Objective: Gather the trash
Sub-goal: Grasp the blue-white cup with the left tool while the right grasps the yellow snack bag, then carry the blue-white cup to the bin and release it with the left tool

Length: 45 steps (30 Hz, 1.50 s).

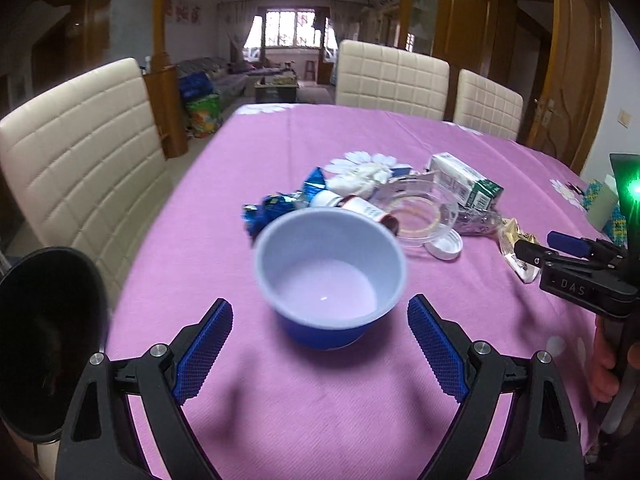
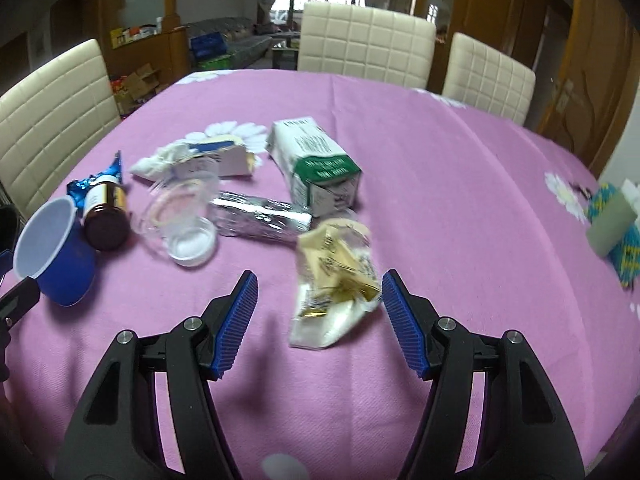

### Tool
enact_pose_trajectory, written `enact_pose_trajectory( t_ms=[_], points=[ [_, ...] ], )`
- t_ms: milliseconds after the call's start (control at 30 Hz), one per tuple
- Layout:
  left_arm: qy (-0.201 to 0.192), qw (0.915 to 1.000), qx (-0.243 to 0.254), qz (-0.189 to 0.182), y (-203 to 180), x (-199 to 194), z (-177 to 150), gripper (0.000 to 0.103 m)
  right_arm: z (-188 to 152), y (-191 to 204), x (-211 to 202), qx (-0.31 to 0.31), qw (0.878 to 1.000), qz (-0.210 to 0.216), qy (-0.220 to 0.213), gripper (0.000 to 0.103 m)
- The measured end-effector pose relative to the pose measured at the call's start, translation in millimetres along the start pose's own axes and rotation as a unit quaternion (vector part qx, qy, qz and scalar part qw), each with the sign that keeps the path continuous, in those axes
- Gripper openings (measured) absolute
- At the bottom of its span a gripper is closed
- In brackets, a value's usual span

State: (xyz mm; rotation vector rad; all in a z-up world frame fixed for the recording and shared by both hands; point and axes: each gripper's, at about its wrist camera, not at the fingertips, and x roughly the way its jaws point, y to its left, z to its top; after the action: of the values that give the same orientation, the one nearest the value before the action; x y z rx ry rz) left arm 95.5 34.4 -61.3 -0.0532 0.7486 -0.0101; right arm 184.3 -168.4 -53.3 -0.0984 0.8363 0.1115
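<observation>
A blue bowl (image 1: 330, 276) with a pale inside lies on the purple tablecloth (image 1: 320, 400), tilted toward my open left gripper (image 1: 320, 320), which frames it without touching. It also shows in the right wrist view (image 2: 52, 248). Behind it lies trash: a brown bottle (image 2: 106, 218), a clear plastic cup (image 2: 180, 208), a white lid (image 2: 190, 246), a foil wrapper (image 2: 260, 218), a green-white carton (image 2: 316, 164), blue wrappers (image 1: 276, 204) and tissue (image 1: 360, 178). My open right gripper (image 2: 318, 300) frames a cream snack wrapper (image 2: 336, 276).
A black trash bin (image 1: 48, 340) stands at the table's left edge. Cream chairs (image 1: 80, 152) surround the table. A green box on a knitted mat (image 2: 612, 228) sits at the right. The right gripper shows in the left wrist view (image 1: 580, 264).
</observation>
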Motion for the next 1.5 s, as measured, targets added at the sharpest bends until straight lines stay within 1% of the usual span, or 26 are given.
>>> enact_pose_trajectory(
  t_ms=[67, 167, 300, 367, 400, 433, 467, 500, 533, 600, 733, 867, 1033, 1133, 1300, 1500],
  points=[
    [0.008, 0.9999, 0.006, 0.009, -5.6, 6.2, 0.5, 0.087, 2.5, -6.4, 8.4, 0.008, 1.0, 0.005, 0.008, 0.065],
    [0.024, 0.9991, 0.009, 0.032, -9.0, 21.4, 7.4, 0.087, 2.2, -8.1, 16.0, 0.014, 1.0, 0.004, 0.017, 0.065],
    [0.036, 0.9985, 0.007, 0.041, -5.2, 32.3, 11.5, 0.087, -0.7, -6.1, 22.4, 0.023, 0.999, -0.005, 0.027, 0.065],
    [0.044, 0.9981, 0.006, 0.042, -4.7, 37.0, 12.6, 0.087, -1.5, -9.2, 27.7, 0.032, 0.999, -0.003, 0.039, 0.063],
    [0.045, 0.9982, 0.005, 0.039, -4.2, 38.2, 12.4, 0.087, -2.1, -11.2, 30.9, 0.038, 0.998, 0.002, 0.046, 0.049],
    [0.044, 0.9983, 0.005, 0.037, -4.4, 37.8, 12.3, 0.087, -2.8, -12.4, 30.6, 0.041, 0.998, 0.01, 0.043, 0.036],
    [0.041, 0.9985, 0.006, 0.036, -4.9, 36.8, 11.7, 0.082, -3.0, -12.8, 30.0, 0.042, 0.998, 0.008, 0.043, 0.035],
    [0.038, 0.9986, 0.008, 0.035, -5.3, 35.2, 10.9, 0.075, -3.2, -12.1, 28.3, 0.041, 0.998, 0.001, 0.041, 0.032],
    [0.036, 0.9988, 0.012, 0.031, -6.4, 33.2, 9.9, 0.074, -3.7, -10.8, 26.5, 0.039, 0.999, -0.002, 0.037, 0.03],
    [0.03, 0.9989, 0.016, 0.033, -7.8, 29.3, 8.1, 0.074, -4.6, -6.7, 20.8, 0.034, 0.999, 0.001, 0.031, 0.029],
    [0.006, 0.9991, 0.017, 0.039, -5.7, 13.3, 3.3, 0.074, -7.4, 8.0, 6.8, 0.011, 1.0, 0.011, 0.014, 0.029],
    [-0.012, 0.9988, 0.006, 0.048, 7.1, -4.7, -0.7, 0.074, -8.8, 27.7, -4.9, -0.017, 0.999, 0.042, 0.005, 0.029],
    [-0.022, 0.9979, -0.006, 0.061, 27.2, -21.7, -6.1, 0.074, -11.0, 57.0, -11.6, -0.049, 0.996, 0.071, 0.003, 0.029],
    [-0.025, 0.9973, -0.007, 0.069, 32.7, -26.2, -10.5, 0.074, -12.5, 76.2, -14.2, -0.068, 0.994, 0.086, 0.003, 0.029],
    [-0.032, 0.9959, 0.003, 0.085, 31.5, -29.6, -17.4, 0.074, -13.1, 102.3, -19.3, -0.095, 0.99, 0.101, -0.006, 0.029],
    [-0.04, 0.9946, -0.013, 0.095, 44.9, -35.5, -17.7, 0.074, -16.2, 130.8, -27.4, -0.129, 0.985, 0.115, -0.016, 0.029]
  ],
)
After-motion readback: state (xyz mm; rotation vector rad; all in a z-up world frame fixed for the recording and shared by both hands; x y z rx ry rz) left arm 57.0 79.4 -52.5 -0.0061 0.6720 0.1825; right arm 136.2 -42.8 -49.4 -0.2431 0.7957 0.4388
